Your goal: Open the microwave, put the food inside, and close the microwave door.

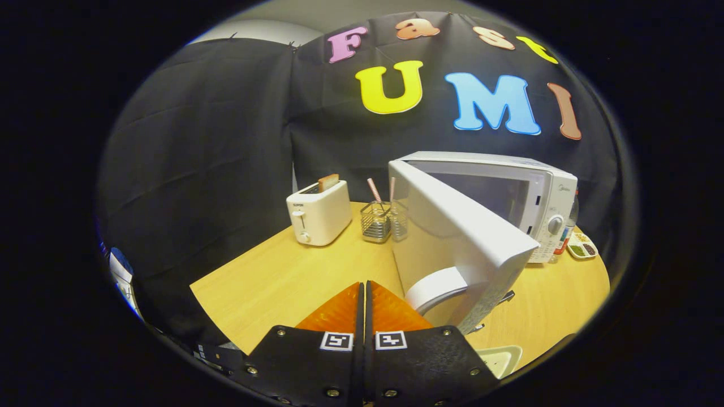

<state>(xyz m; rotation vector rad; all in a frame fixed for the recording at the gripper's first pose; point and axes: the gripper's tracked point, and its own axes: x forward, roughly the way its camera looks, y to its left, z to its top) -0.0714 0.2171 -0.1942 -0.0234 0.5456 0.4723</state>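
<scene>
The white microwave (pixel 531 192) stands on the wooden table (pixel 283 282) with its door (pixel 452 237) swung wide open toward me. The door's curved white handle (pixel 438 288) sits just right of my fingertips. The oven cavity looks dark behind the door. My gripper (pixel 362 285) is shut, fingers pressed together with nothing between them, just left of the door's lower edge. A white tray (pixel 500 359) lies on the table below the door, right of my fingers; most of it is hidden. A small divided dish of food (pixel 582 247) sits beyond the microwave's right side.
A white toaster (pixel 318 212) with a slice of bread in it stands at the back left. Between it and the open door is a wire basket (pixel 376 221) with straws. A bottle (pixel 568 226) stands beside the microwave's control panel.
</scene>
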